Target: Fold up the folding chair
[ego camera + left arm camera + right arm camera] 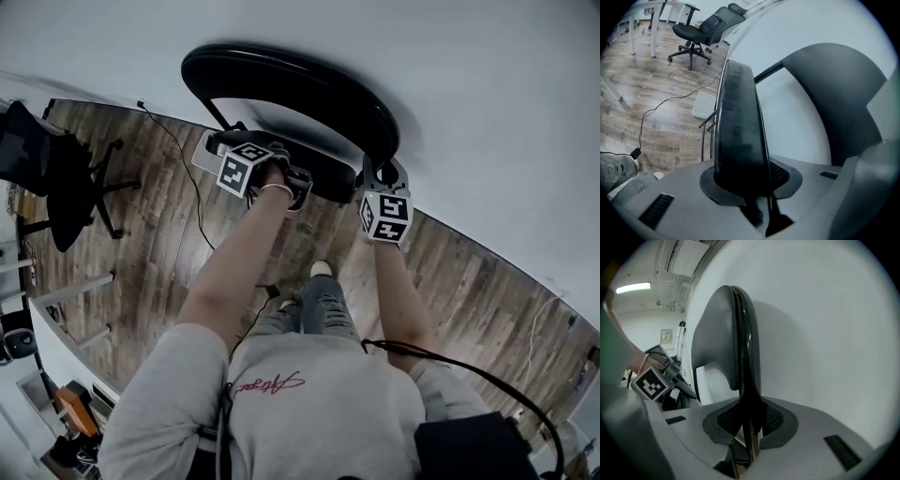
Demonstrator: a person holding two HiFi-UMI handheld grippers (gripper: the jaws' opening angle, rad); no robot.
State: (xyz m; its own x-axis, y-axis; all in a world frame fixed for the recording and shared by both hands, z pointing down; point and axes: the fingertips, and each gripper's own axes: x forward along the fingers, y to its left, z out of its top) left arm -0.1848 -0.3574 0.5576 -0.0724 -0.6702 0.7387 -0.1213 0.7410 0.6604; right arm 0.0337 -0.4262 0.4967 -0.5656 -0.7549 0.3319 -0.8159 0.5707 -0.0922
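The black folding chair (291, 89) is lifted in front of the white wall, its round padded parts lying flat together. In the head view my left gripper (277, 180) grips the chair's lower left edge and my right gripper (382, 180) grips its right edge. Seen from the left gripper (746, 187), the jaws are shut on the chair's thick black edge (738, 131), with thin metal legs (708, 129) beside it. Seen from the right gripper (750, 420), the jaws clamp the chair's narrow rim (740, 348), where a textured pad meets a glossy shell.
A black office chair (56, 173) stands on the wood floor at the left, also seen as an office chair (705, 30) at top left. A cable (183, 178) runs across the floor to a white flat box (704, 104). My shoe (321, 270) is below the chair.
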